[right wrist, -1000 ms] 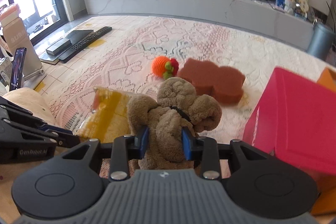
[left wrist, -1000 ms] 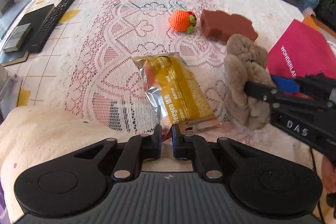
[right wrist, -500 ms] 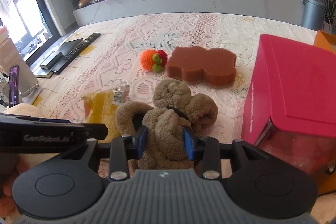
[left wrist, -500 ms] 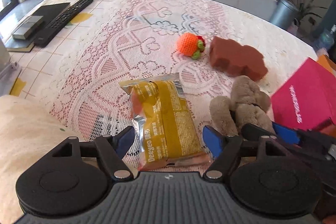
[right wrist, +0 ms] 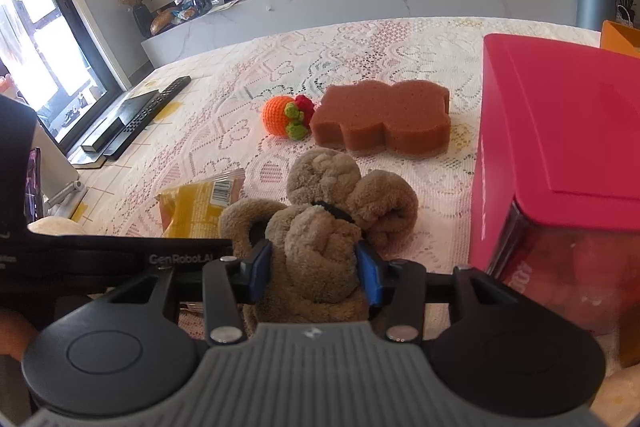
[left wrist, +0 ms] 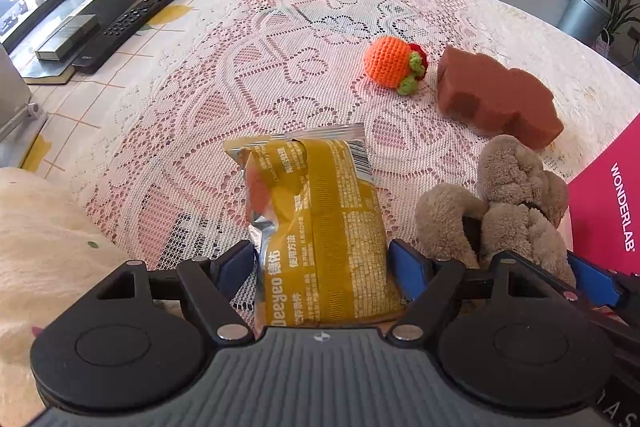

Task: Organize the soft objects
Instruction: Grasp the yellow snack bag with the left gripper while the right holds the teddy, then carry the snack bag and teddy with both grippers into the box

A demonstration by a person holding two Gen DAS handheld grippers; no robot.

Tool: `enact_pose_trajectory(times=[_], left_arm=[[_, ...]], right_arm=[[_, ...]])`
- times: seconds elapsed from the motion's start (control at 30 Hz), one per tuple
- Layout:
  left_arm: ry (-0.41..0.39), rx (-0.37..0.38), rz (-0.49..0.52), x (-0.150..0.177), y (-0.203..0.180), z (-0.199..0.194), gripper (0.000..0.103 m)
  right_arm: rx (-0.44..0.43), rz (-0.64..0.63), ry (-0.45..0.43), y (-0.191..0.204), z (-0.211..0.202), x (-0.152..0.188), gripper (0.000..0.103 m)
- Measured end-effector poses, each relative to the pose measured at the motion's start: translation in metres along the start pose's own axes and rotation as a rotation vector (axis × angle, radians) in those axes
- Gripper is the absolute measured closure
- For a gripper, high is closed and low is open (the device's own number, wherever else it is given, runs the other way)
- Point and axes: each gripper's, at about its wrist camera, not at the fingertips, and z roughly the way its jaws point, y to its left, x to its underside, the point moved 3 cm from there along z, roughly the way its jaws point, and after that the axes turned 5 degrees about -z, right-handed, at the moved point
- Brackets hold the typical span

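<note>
While two handheld grippers work a lace-covered table, the yellow snack packet [left wrist: 320, 227] serves as the marker: well to its left lie a remote [left wrist: 140, 15] and a flat black box [left wrist: 64, 35]. Around the packet itself stands the left gripper [left wrist: 322, 267], its jaws spread wide to either side, blue pads beside the wrapper but not visibly pressing it. A crinkly foil pack like this looks light, slippery and easily crushed, so a gentle hold across its middle seems wisest. Beyond the packet to the right sit a crocheted orange [left wrist: 394, 65] and a brown sponge [left wrist: 492, 95], both likely squashy and easy to pinch anywhere. Just right of the packet, the right gripper [right wrist: 314, 269] has been opening around a plush toy [right wrist: 320, 223], whose body remains between the pads, touching them. Farther right rises a pink box [right wrist: 560, 131].
</note>
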Motion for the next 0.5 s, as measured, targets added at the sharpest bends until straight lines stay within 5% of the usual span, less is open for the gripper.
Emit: enact_pose_trajectory(times=[0.27, 0.5], left_arm=[[-0.021, 0.049, -0.025, 0.002, 0.004, -0.009, 0.039], [-0.085, 0.099, -0.048, 0.005, 0.010, -0.030, 0.042]], right_arm=[[0.019, -0.053, -0.026, 0.005, 0.001, 0.004, 0.054], [0.021, -0.089, -0.014, 0.008, 0.004, 0.004, 0.055]])
